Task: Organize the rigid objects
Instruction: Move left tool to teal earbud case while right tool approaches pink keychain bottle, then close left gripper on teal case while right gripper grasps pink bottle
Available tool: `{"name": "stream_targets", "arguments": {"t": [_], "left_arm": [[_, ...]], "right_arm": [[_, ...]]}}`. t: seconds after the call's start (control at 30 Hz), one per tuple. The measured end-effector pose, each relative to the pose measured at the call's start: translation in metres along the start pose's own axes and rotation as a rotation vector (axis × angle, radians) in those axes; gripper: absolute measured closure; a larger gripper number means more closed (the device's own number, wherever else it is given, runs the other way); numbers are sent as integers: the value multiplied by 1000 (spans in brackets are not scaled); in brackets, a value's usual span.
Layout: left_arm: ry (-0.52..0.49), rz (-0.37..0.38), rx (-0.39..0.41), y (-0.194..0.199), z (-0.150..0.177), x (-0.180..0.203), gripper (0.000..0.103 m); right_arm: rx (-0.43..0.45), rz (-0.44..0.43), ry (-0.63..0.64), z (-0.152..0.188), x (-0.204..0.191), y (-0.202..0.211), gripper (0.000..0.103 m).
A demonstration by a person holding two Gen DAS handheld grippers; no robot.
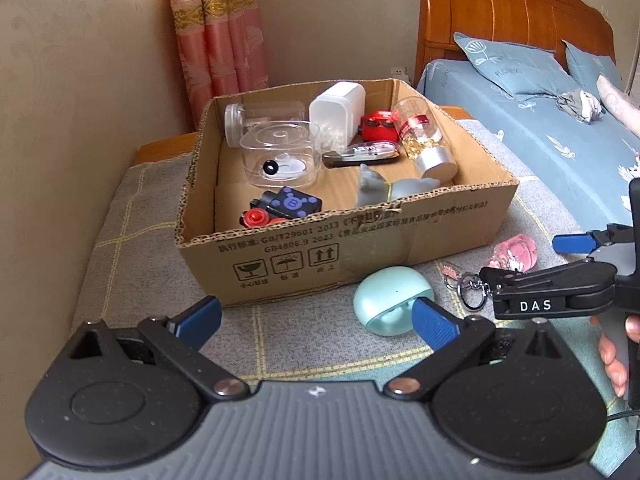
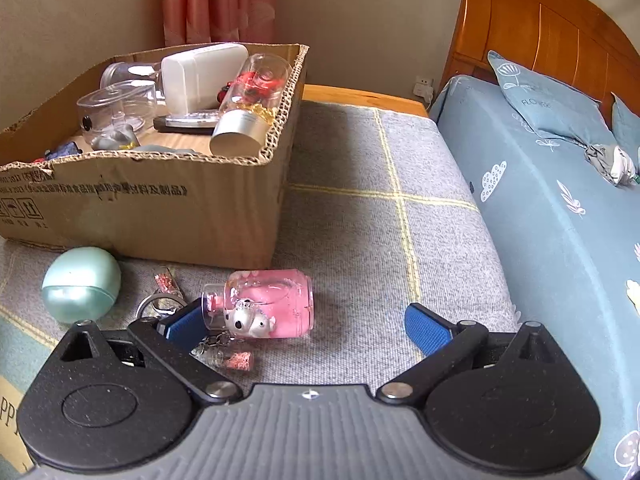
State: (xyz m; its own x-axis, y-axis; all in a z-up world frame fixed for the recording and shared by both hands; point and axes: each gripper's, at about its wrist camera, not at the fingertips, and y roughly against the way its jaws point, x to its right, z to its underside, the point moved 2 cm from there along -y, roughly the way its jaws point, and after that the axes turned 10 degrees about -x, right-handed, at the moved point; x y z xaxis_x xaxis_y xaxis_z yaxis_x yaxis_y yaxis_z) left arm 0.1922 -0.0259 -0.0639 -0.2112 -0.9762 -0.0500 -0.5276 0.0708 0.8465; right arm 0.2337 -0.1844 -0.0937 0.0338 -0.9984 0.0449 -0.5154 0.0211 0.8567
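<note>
Right wrist: right hand-held gripper (image 2: 308,326) wide apart, empty, left pad (image 2: 184,322) beside pink bottle (image 2: 276,304)

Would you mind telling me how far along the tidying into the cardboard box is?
Mostly done: the cardboard box already holds jars and toys. Neither the left gripper nor the right gripper holds anything; both are open. Left on the blanket: the mint case and the pink bottle keychain.

Mint-green case (image 1: 390,300), pink bottle (image 2: 276,304)
</note>
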Motion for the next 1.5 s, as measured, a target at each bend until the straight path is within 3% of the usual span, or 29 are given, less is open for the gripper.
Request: {"name": "stream_targets", "arguments": {"t": [0.23,0.43,0.53,0.77,0.93,1.1,1.33,1.5], "left_arm": [[-35,3,-22,-22,-8,26,2],[7,24,-47,-48,-12,36,2],[69,12,-58,-55,-11,29,2],[97,-50,-82,-56,5,8,2],[157,-54,-86,-56,9,-5,2],[168,-37,-75,-58,5,2,5],[153,-25,-61,-56,2,10,20],[152,-24,-59,-54,1,12,25]], "right_arm": [[-4,-41,16,0,6,-1,0],[13,-55,42,2,9,-1,0],[14,-67,58,2,12,0,0],[17,-70,64,2,12,0,0],[25,-71,67,3,13,0,0],[33,-68,63,5,12,0,0],[39,-64,57,6,12,1,0],[39,-61,56,7,12,1,0]]}}
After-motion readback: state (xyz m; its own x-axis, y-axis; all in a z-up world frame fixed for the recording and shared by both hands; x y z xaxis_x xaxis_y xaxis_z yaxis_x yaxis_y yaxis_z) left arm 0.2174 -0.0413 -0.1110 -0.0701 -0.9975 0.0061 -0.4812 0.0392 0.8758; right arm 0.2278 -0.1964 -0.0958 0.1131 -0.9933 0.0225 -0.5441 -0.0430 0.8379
